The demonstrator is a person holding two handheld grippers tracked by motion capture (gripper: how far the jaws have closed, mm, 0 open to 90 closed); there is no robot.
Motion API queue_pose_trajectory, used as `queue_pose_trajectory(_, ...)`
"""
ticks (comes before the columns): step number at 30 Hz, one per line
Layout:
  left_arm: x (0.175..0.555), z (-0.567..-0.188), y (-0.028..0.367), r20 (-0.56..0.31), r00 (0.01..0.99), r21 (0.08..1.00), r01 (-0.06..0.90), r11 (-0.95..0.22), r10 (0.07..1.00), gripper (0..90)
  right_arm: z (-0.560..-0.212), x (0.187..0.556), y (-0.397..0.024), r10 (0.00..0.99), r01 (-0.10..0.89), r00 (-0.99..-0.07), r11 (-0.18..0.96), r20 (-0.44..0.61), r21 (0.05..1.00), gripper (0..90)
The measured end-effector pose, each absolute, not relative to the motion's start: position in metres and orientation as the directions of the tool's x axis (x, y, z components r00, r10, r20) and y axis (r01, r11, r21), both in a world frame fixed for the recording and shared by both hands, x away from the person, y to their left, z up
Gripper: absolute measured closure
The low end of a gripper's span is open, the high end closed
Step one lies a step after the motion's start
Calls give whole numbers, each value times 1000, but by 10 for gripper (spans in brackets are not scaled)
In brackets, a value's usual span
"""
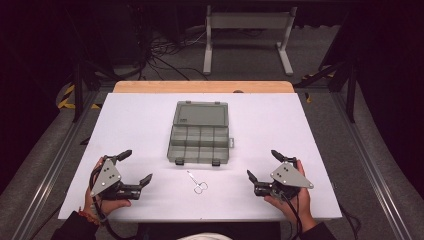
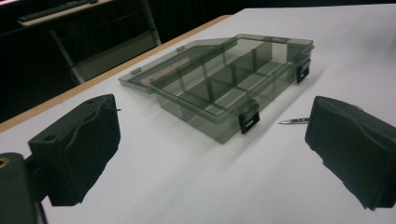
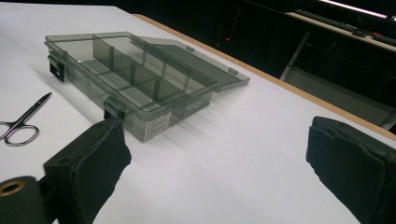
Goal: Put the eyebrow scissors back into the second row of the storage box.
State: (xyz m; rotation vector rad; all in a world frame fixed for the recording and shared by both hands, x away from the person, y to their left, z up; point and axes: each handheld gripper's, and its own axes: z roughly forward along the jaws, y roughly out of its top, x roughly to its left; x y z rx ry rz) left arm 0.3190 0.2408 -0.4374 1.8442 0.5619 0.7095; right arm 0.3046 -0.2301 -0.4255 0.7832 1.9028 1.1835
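A smoky clear compartment box (image 1: 200,145) lies open mid-table, its lid (image 1: 201,114) folded flat toward the far edge; its compartments look empty. The same box (image 2: 224,88) (image 3: 135,84) appears in both gripper views. Small metal scissors (image 1: 198,183) (image 3: 21,122) lie on the white table just in front of the box; only their tip (image 2: 294,121) peeks past a jaw in the left gripper view. My left gripper (image 1: 136,167) rests at the near left, open and empty. My right gripper (image 1: 264,164) rests at the near right, open and empty.
The white tabletop (image 1: 125,130) has a wooden strip (image 1: 202,87) along its far edge. Beyond it stand a white metal frame (image 1: 247,35) and cables on the floor. A hand holds each gripper near the table's front edge.
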Motion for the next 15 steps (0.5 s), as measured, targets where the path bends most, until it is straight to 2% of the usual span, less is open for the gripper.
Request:
queue_pose_trajectory(8,318,-438,240,202,727,938,51,-344,657,35,-425,309,-227,793,134,-550,394,-262,909,67)
queue_pose_trajectory(15,315,-438,241,213,732,932,46,-358,647,36,-421,319,-204,746,198,-634,410,-203,890,136)
